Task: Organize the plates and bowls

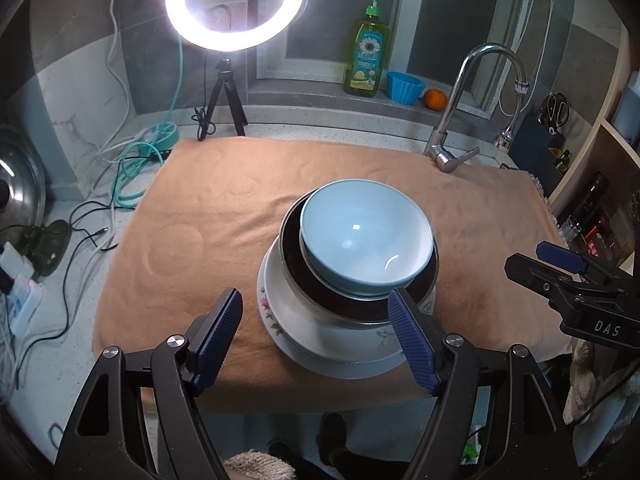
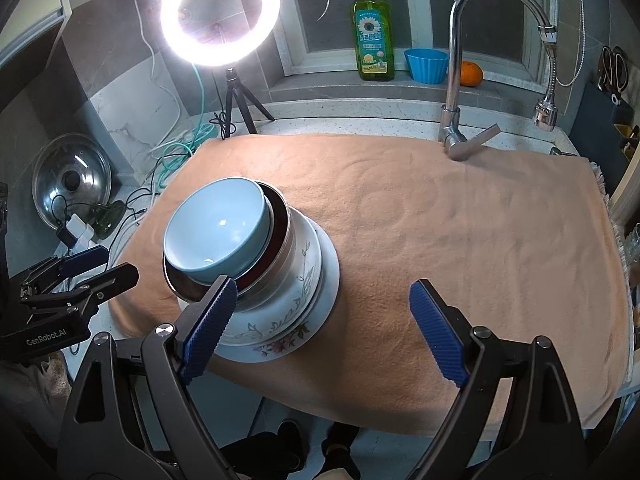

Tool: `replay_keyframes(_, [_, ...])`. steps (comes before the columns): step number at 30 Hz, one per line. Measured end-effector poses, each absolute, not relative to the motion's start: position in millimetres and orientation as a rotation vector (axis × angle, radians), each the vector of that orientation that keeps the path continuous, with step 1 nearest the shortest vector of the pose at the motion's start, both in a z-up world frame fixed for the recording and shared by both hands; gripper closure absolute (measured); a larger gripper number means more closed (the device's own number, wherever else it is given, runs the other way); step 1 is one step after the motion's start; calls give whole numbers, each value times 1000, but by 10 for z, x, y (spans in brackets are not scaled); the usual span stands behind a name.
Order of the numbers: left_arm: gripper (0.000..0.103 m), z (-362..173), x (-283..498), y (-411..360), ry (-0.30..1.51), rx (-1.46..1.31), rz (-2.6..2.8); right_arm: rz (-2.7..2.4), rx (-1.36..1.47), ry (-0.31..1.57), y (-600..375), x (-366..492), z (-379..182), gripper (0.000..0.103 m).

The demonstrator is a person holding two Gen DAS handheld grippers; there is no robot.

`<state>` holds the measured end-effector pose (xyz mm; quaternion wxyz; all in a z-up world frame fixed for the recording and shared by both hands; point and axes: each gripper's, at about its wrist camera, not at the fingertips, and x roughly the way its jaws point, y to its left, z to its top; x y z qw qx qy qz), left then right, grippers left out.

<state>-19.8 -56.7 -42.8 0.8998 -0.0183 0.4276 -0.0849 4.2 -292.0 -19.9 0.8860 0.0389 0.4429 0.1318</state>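
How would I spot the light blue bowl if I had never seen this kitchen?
Find the orange towel spread over the counter in front of the faucet. One stack of dishes stands on it. The light blue bowl is the top piece, nested in a dark steel-rimmed bowl; the floral dishes below are white.

A stack of dishes sits on a tan towel spread over the surface: a pale blue bowl nested in a steel bowl, on a white bowl and a floral plate. The left tool hangs over the stack's near edge, jaws wide and empty, one blue pad just before the steel bowl's rim. The right tool enters at right. Behind stand a lit ring light, soap bottle, blue cup, orange and tap.
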Motion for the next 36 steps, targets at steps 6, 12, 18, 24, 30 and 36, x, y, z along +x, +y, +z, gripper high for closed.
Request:
replay_keyframes(6, [28,-400,-176,-601,877,-40,-177,276,80,922,-2924,45,-198,13])
replay_keyframes(12, [28,-386,-158,-634,873,-38,-181,272,87,921,-2959,104,-201,13])
replay_keyframes(18, [28,-372,-147,-638,871,-35,-175,266,96,916,-2951,145,-183,13])
replay_keyframes(24, [28,-369,-138,-628,871,-39,-178,266,98,916,-2939,129,-184,13])
replay_keyframes(30, [28,-363,-130,-629,872,-38,-182,265,103,920,-2927,138,-195,13])
replay_keyframes(36, [28,-362,-133,-633,871,-38,-181,266,102,920,-2930,137,-200,13])
